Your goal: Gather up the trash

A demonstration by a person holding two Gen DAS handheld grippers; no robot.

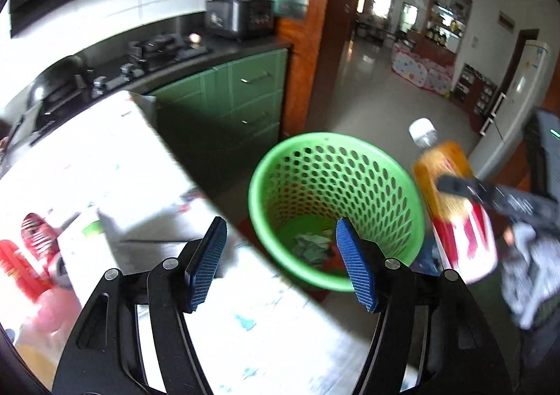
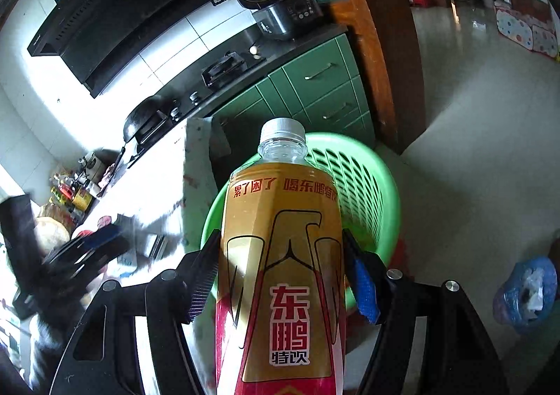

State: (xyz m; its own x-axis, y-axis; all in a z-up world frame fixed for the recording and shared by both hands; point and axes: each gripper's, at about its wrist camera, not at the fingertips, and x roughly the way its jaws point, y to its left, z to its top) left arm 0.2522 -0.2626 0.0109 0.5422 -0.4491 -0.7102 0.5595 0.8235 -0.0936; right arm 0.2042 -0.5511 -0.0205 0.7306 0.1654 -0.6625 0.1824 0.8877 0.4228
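Above the green basket [image 2: 378,185], right claw [image 2: 280,276] grips a bottle [image 2: 280,255] (cap forward); left claw [image 1: 280,269] gapes empty.

Perforated waste basket [image 1: 332,206] on floor, just beside table [image 1: 115,164] edge, on its right. Crumpled scraps [image 1: 311,248] in basket bottom. Drink bottle [image 2: 283,265] between right gripper [image 2: 283,272] fingers, cap forward, above near rim of basket. Left gripper [image 1: 280,265] over table edge, basket ahead-right. Can [image 1: 38,241] and carton [image 1: 87,241] on table, left of left gripper. Behind table: counter with gas hob [image 1: 164,48], wok [image 1: 56,80] at left, rice cooker [image 1: 238,16] at right end. Drawers [image 1: 259,94] under counter, behind basket. Bagged bundle [image 2: 525,290] on floor, right of basket.
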